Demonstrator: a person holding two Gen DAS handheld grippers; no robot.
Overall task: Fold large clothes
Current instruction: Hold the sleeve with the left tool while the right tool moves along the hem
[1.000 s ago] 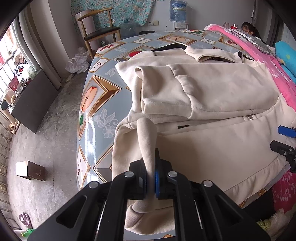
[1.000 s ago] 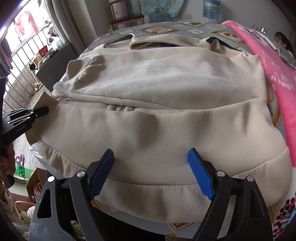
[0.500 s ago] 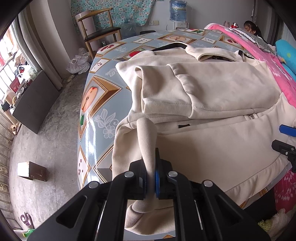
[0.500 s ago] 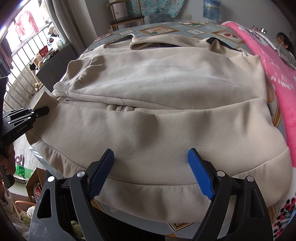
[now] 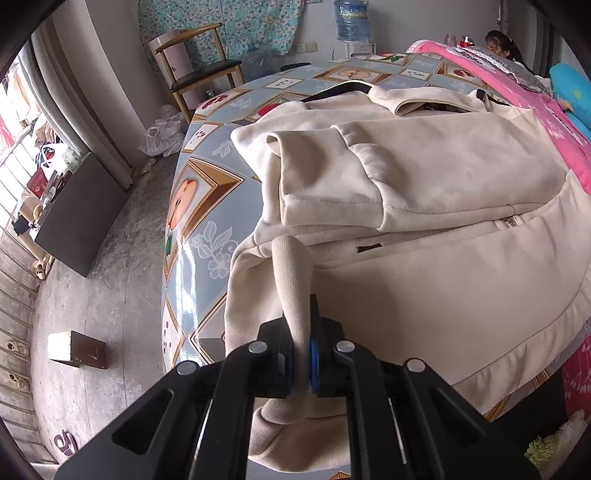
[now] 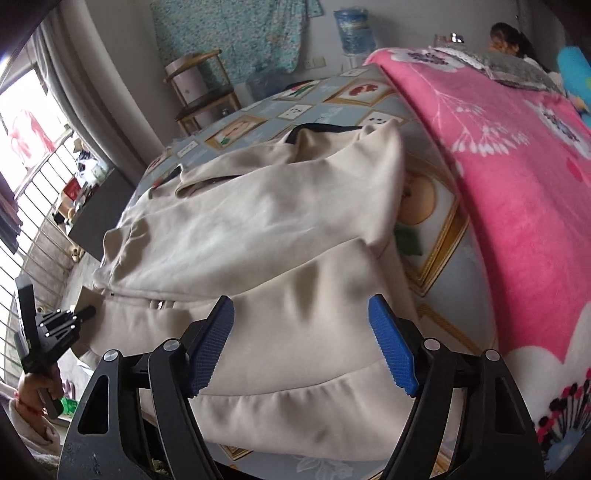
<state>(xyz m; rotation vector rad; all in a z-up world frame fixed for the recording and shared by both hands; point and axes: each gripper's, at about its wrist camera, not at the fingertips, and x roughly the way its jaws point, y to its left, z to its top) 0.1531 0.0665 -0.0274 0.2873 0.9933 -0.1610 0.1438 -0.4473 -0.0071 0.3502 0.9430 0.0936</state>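
A large cream jacket (image 5: 436,192) lies on a table with a blue patterned cloth (image 5: 199,206), its sleeves folded over the body. My left gripper (image 5: 303,354) is shut on the ribbed hem corner (image 5: 291,280) at the jacket's near left. The jacket also shows in the right wrist view (image 6: 266,236). My right gripper (image 6: 301,343) is open and empty, just above the jacket's hem near its right side. The left gripper shows at the far left of that view (image 6: 83,314), at the hem corner.
A pink flowered blanket (image 6: 517,177) covers the table's right side. A wooden chair (image 5: 201,74) and a water bottle (image 5: 351,20) stand at the back. A dark cabinet (image 5: 74,210) and a small box (image 5: 77,349) are on the floor at left. A person (image 5: 502,42) sits far right.
My right gripper has swung to the right along the hem, toward the pink blanket. My left gripper still holds the hem corner and has barely moved.
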